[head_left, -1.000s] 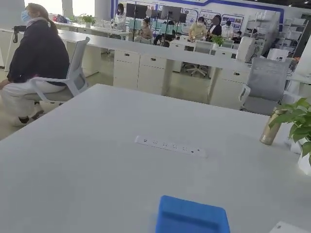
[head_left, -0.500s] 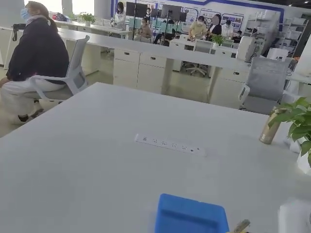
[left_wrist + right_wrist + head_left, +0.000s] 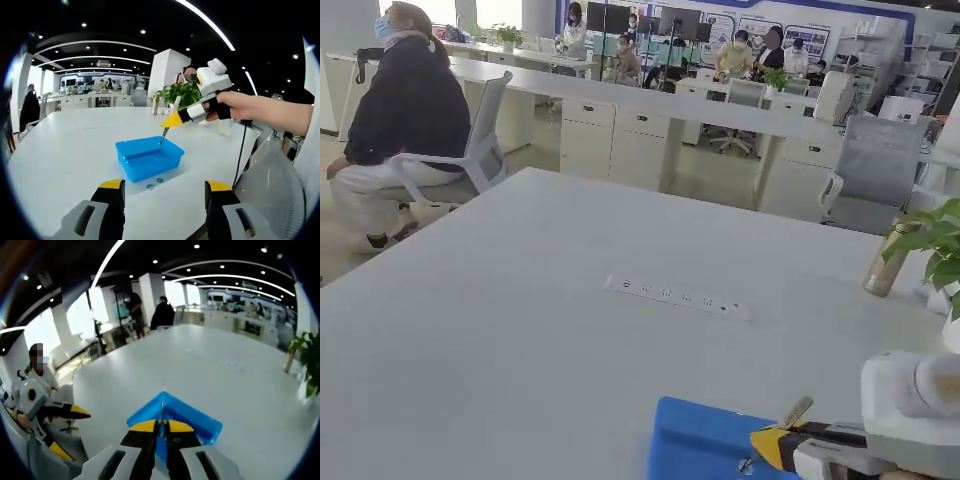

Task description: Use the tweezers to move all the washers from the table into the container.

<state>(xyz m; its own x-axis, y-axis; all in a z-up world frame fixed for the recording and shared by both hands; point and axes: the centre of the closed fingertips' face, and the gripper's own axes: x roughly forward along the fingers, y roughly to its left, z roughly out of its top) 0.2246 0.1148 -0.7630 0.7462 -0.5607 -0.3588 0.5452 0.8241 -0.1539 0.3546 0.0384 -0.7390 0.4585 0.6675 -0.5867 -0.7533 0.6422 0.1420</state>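
**Two washers (image 3: 154,183) on the counter (image 3: 65,165), just off the container's near wall**

Two small rings lie side by side on the bare counter. In the left claw's view they sit at 6 o'clock from the blue container (image 3: 147,159), just beside its wall and not in it. Whether other washers already lie inside is too small to tell.

The right claw (image 3: 170,120) has its jaws pinched together on the tweezers (image 3: 163,135). In the same view it comes in from about 2 o'clock. The tweezers' long axis slants from 1 o'clock down to 7 o'clock, and their tips hang over the open container. I cannot tell whether a washer is between the tips.

In the right claw's own view the tweezers (image 3: 162,412) point straight ahead to 12 o'clock, at the container's corner (image 3: 200,425).

The left claw (image 3: 165,200) stands with its jaws well apart and holds nothing. It is near the counter's edge, with the two washers ahead of it at 12 o'clock.

As I judge it, the coming move turns on this. The washers lie past the container's wall on the left claw's side, so the tweezer tips must travel from over the container towards the left claw and drop to the counter. The left claw is nearer to the washers, but the right one has the tool.
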